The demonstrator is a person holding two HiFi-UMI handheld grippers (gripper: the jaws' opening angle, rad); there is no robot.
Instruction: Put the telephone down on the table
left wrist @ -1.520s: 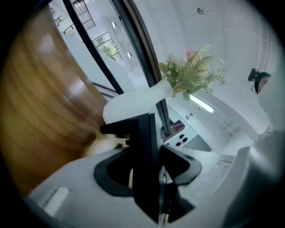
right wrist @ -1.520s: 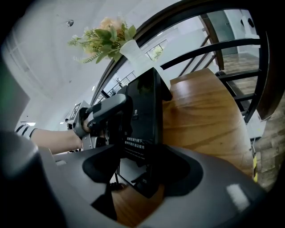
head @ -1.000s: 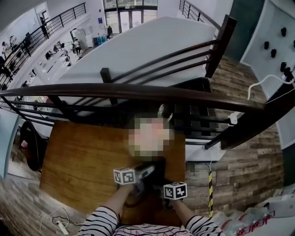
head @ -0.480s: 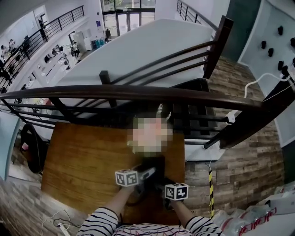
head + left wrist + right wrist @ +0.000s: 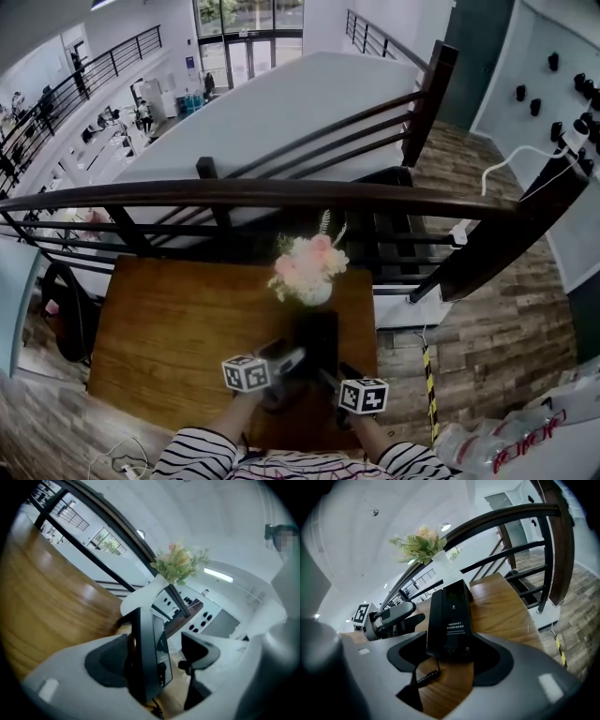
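The black telephone point(image 5: 317, 339) lies flat on the wooden table point(image 5: 178, 328), in front of the flower vase point(image 5: 309, 272). Its coiled cord point(image 5: 425, 678) trails off its near end. My left gripper point(image 5: 292, 356) is at the telephone's left side. Its jaws have just been opening and are open. In the left gripper view the telephone point(image 5: 149, 658) shows edge-on between them, with a clear gap to one pad point(image 5: 199, 651). My right gripper point(image 5: 328, 378) is at the near end. Its jaws have just closed a little but stand wide either side of the telephone point(image 5: 449, 620).
A dark wooden railing point(image 5: 281, 194) runs along the table's far edge, right behind the vase. The table's right edge point(image 5: 377, 347) drops to a plank floor. A dark chair point(image 5: 61, 300) stands off the table's left end.
Both marker cubes have slid back toward me, the left one also a little leftward. The telephone has stayed where it lies on the table.
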